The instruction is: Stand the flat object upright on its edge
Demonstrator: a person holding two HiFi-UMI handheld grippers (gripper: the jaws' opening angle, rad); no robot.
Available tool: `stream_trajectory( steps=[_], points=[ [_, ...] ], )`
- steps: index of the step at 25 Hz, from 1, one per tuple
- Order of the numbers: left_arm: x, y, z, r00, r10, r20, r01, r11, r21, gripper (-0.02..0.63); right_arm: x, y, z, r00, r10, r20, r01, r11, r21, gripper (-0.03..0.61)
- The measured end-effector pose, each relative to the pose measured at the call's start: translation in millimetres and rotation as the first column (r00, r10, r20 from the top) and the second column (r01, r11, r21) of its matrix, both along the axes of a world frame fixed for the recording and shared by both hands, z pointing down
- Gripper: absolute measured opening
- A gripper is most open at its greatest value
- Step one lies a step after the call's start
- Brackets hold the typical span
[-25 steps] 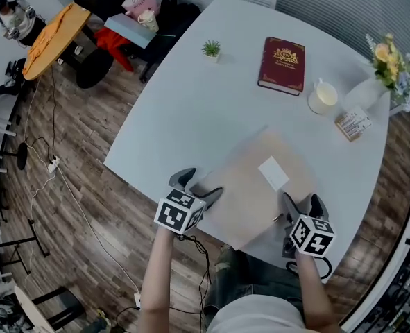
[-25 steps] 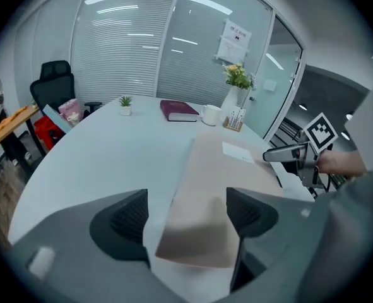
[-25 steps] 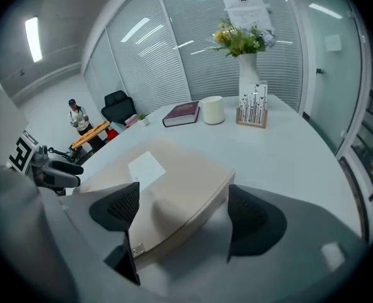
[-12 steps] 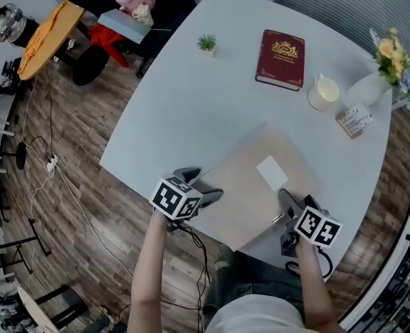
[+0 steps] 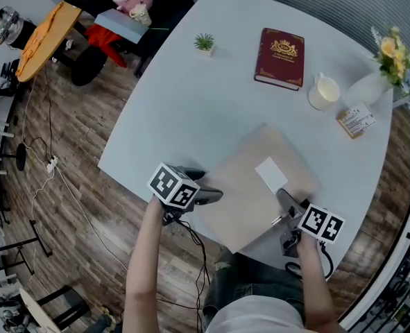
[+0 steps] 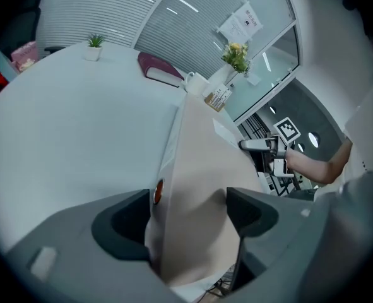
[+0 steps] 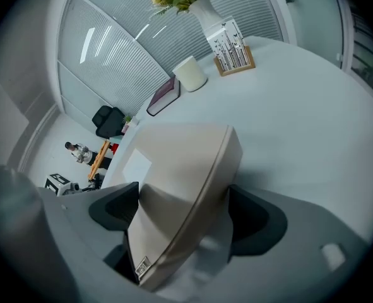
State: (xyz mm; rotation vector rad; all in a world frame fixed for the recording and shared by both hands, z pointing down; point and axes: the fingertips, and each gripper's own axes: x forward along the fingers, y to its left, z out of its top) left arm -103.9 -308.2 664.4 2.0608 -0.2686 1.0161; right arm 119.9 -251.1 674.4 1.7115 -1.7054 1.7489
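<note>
Two grippers, one flat item, on a white table.

Left gripper: its jaws are closed on the near-left edge of the flat beige case. The left gripper view shows the case filling the gap between them.

Case: it lies near the table's front edge, overhanging it slightly, with a white label on top. It appears stiff, thin-walled and fairly light. Its smooth skin is likely to slip under a loose pinch. Being broad, it would probably twist if held at one point.

Best hold: both near corners, with the far edge left on the table as a pivot.

Right gripper: its jaws are clamped across the near-right corner, which the right gripper view shows sitting tilted between them.
</note>
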Motion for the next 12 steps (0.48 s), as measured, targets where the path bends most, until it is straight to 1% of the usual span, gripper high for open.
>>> stream_trajectory(
  steps=[2, 6, 9, 12],
  points=[
    [2.1, 1.9, 3.9, 1.000, 0.025, -0.005, -0.025, 0.999, -0.040, 0.380, -0.4, -0.4, 2.3, 1.000, 0.002, 0.024, -0.002, 1.000, -0.010, 0.480],
    [4.3, 3.3, 6.9, 0.998, 0.069, -0.001, -0.069, 0.994, -0.084, 0.382, -1.6, -0.3, 2.4, 1.000, -0.004, 0.028, 0.005, 1.000, -0.019, 0.479],
    [5.3, 4.0, 9.4, 0.997, 0.083, 0.001, -0.082, 0.990, -0.117, 0.388, -1.7, -0.2, 2.7, 1.000, -0.006, 0.025, 0.007, 0.999, -0.033, 0.477],
    [6.1, 4.3, 11.3, 0.995, 0.097, 0.008, -0.094, 0.985, -0.144, 0.391, -2.3, -0.1, 3.6, 0.999, -0.004, 0.043, 0.006, 0.998, -0.059, 0.472]
  ],
)
